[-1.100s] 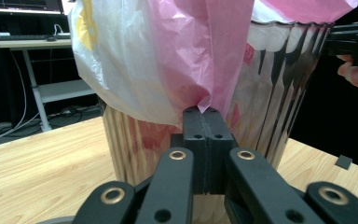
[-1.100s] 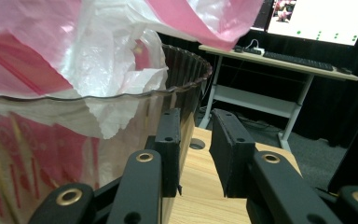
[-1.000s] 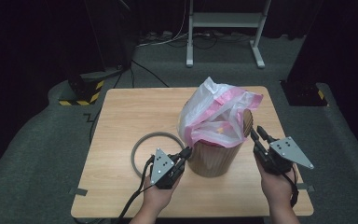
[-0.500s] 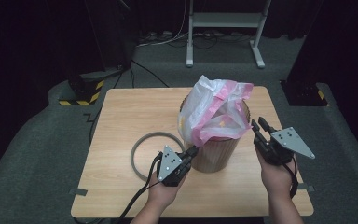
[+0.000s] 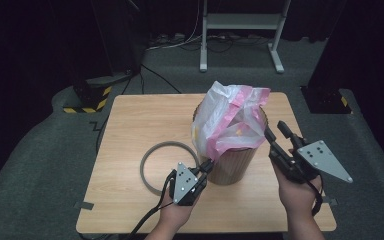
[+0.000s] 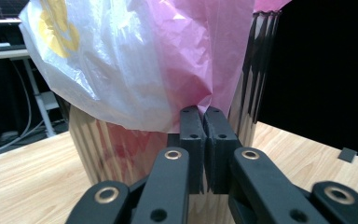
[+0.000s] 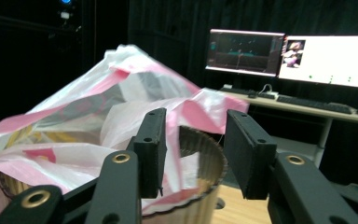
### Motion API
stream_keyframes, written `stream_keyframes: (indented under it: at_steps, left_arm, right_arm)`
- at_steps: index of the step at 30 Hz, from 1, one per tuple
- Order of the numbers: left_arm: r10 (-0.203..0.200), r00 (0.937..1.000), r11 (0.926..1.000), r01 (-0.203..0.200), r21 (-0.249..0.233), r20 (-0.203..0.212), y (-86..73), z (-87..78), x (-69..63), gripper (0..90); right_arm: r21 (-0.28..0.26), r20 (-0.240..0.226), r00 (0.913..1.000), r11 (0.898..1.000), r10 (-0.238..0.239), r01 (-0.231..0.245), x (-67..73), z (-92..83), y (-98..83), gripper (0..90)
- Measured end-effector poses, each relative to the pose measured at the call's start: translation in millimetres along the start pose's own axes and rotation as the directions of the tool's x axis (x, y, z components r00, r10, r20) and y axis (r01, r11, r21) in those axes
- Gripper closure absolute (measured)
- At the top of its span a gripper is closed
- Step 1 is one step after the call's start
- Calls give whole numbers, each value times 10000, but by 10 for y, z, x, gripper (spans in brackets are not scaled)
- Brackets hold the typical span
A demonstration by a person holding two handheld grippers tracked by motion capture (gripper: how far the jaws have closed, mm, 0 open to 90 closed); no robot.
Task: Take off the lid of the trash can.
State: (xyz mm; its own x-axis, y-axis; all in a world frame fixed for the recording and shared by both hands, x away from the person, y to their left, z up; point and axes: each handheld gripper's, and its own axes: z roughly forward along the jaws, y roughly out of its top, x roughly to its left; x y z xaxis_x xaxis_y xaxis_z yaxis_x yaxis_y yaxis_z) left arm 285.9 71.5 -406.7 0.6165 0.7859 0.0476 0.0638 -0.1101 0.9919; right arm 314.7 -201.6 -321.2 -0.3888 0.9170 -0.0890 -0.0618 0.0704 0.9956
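Note:
A round wooden bin [image 5: 232, 165] stands mid-table with a pink-and-white plastic bag [image 5: 230, 117] bulging out of its top. At the bin's front left my left gripper [image 5: 209, 164] is shut on the bag's hanging edge. In the left gripper view the pink film [image 6: 186, 70] is pinched at the tips of the left gripper [image 6: 204, 114], against the bin wall [image 6: 98, 144]. My right gripper [image 5: 274, 128] hovers just right of the rim, open. Its jaws have just been opening. In the right gripper view the gap of the right gripper [image 7: 196, 116] holds nothing; bag [image 7: 88, 116] and rim [image 7: 205, 154] lie beyond.
A grey ring [image 5: 152, 170] lies flat on the wooden table [image 5: 140, 120], left of the bin. Dark carpet surrounds the table. A white metal stand [image 5: 240, 22] is at the back, a yellow-and-black striped block [image 5: 87, 107] at far left. Lit monitors [image 7: 326, 58] stand behind.
My right gripper has risen a little beside the bin's rim and its jaws have spread apart. The left gripper has stayed at the bin's front, still pinching the bag.

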Motion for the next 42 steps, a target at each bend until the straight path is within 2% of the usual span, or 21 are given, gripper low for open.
stream_keyframes:
  at_steps: [2,3,6,9,12,15,18,22,24,25,26,27,28,31,33,36,39,42]
  left_arm:
    - [123,9999,9999,-124,-89,-113,5,-23,-1,857]
    - [171,9997,9997,-174,-155,-198,12,-42,4,854]
    - [89,9994,9994,-100,-338,-329,47,-105,9,816]
    - [66,9983,9978,-105,-657,-583,113,-216,14,741]
    - [24,9971,9948,-101,-1012,-762,201,-308,11,672]
    - [38,9952,9901,-175,-1394,-978,333,-347,-12,626]
    - [233,9926,9892,-402,-1409,-1192,452,-315,-22,575]
    - [187,9922,9900,-357,-1364,-1236,609,-192,-6,521]
    - [430,9900,9923,-580,-1099,-1345,675,-108,-3,472]
    - [418,9905,9947,-536,-878,-1310,706,-55,3,457]
    - [378,9929,9976,-441,-536,-1131,735,-8,23,461]
    - [416,9927,9981,-463,-396,-1133,746,18,37,490]
    - [472,9916,9981,-517,-349,-1201,745,29,47,553]
    - [601,9855,9969,-675,-416,-1587,711,31,102,779]
    - [484,9818,9967,-595,-555,-1836,672,-9,161,879]
    - [250,9761,9966,-412,-708,-2159,584,-84,247,898]
    - [-49,9711,9986,-77,-518,-2386,445,-139,366,899]
    - [-413,9689,9990,360,-259,-2439,307,-152,443,898]
  right_arm:
    - [265,-39,10000,9996,-48,49,23,84,-63,558]
    - [370,-56,10000,9993,-46,48,32,117,-101,595]
    - [729,-204,9994,9969,-296,310,54,169,-201,791]
    - [781,-106,9991,9961,-404,411,19,159,-230,875]
    - [692,143,9992,9969,-380,369,-84,120,-205,894]
    - [604,118,9994,9977,-326,319,-126,76,-180,894]
    - [560,41,9989,9973,-472,469,-107,56,-185,894]
    - [554,-224,9991,9978,-365,377,-116,70,-229,891]
    - [548,-296,9989,9978,-362,378,-119,84,-246,890]
    - [539,-319,9989,9979,-348,364,-119,87,-250,890]
    - [522,-320,9989,9980,-336,353,-117,91,-253,890]
    - [525,-317,9989,9980,-340,357,-114,93,-254,891]
    - [525,-308,9989,9979,-359,375,-110,93,-256,891]
    - [576,-271,9985,9972,-467,482,-129,86,-273,893]
    - [705,-188,9987,9963,-471,484,-166,83,-306,895]
    - [895,-71,9995,9955,-313,318,-238,76,-355,895]
    - [856,94,9994,9958,-343,333,-287,61,-345,895]
    - [841,330,9989,9960,-318,289,-356,80,-322,896]
